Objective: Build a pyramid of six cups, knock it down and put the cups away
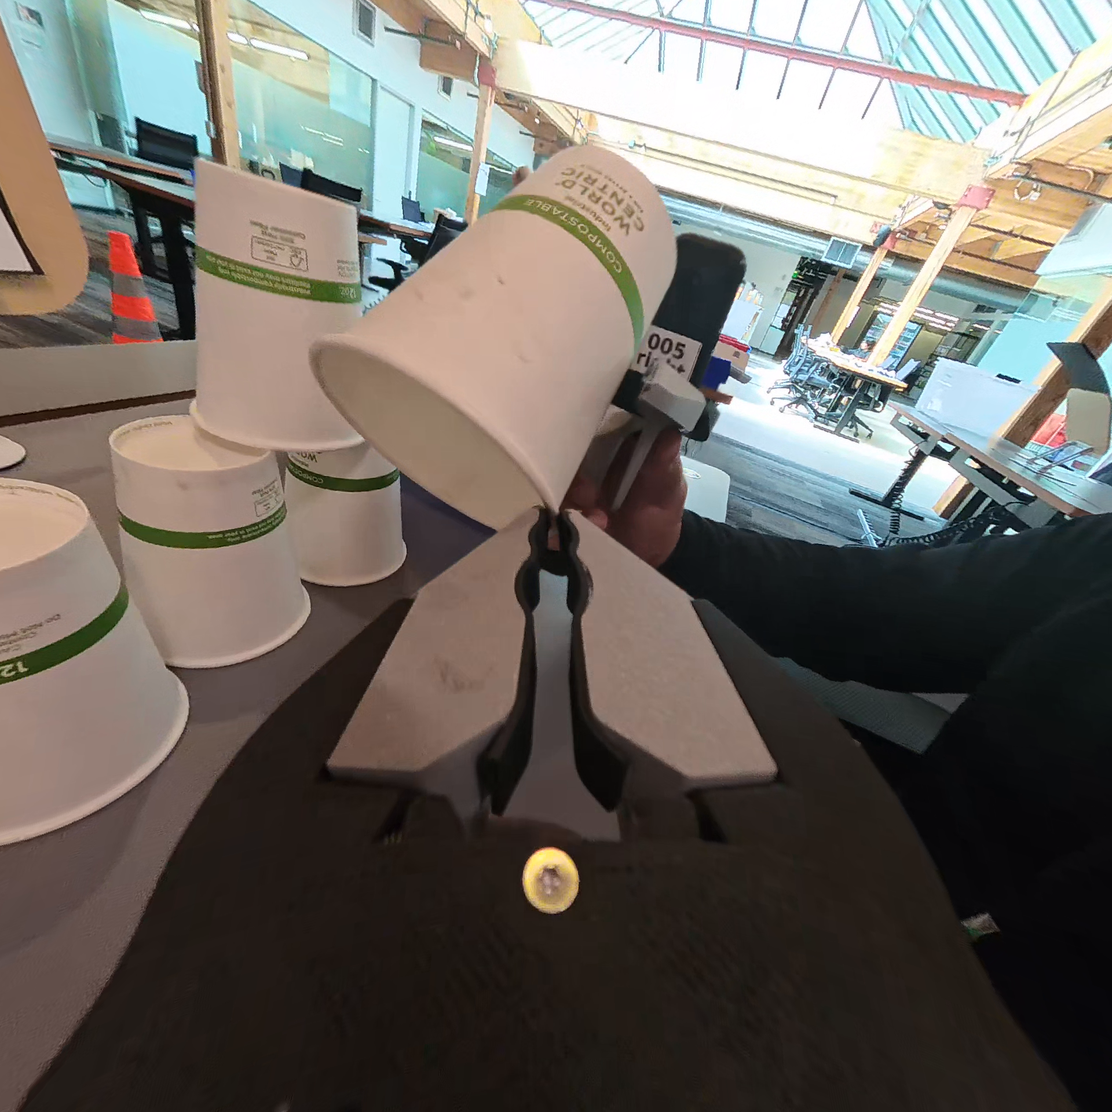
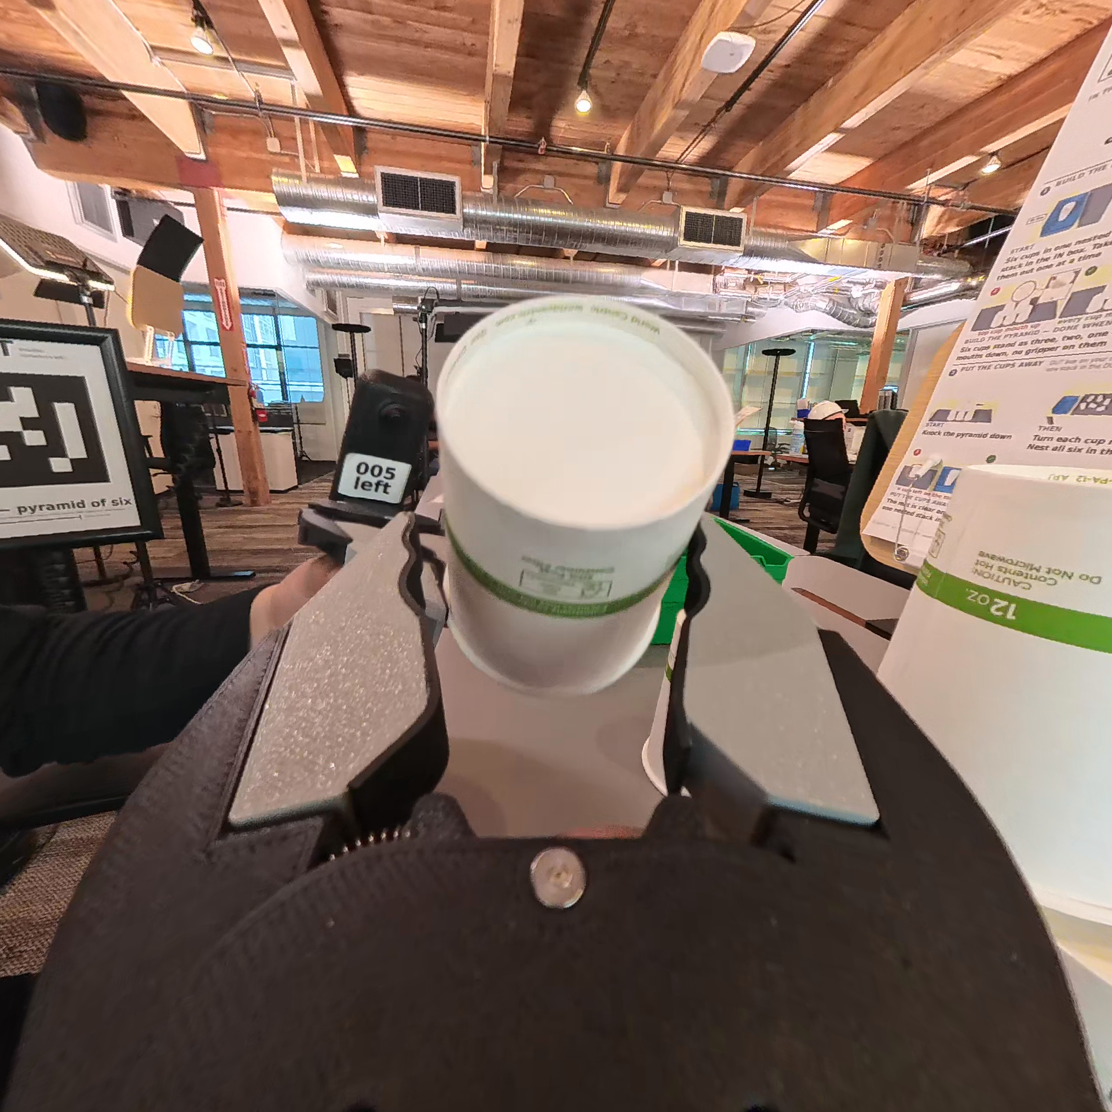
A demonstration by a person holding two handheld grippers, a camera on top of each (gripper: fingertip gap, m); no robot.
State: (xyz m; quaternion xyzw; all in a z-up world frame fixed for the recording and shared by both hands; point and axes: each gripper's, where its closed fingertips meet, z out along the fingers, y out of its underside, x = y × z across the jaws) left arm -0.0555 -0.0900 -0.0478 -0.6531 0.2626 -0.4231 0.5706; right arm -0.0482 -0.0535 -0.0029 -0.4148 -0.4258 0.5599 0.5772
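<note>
My left gripper (image 1: pixel 552 529) is shut on the rim of a white paper cup with a green band (image 1: pixel 499 337) and holds it tilted in the air, mouth towards me. In the right wrist view this cup (image 2: pixel 571 481) shows its base, and my right gripper (image 2: pixel 559 541) is open with one jaw on each side of it, close to its walls. Three cups stand mouth down in a row on the table: a near one (image 1: pixel 72 650), a middle one (image 1: pixel 204 541) and a far one (image 1: pixel 349 517). Another cup (image 1: pixel 277 313) sits mouth down on the middle and far ones.
The grey table (image 1: pixel 60 902) carries the cups at the left. A green bin (image 2: pixel 752 553) lies beyond the held cup. An upside-down cup (image 2: pixel 1011 692) stands very close on the right, with an instruction board (image 2: pixel 1023 301) behind it. A framed sign (image 2: pixel 60 433) stands at the left. The grippers' ends are close to 6 cm from one another.
</note>
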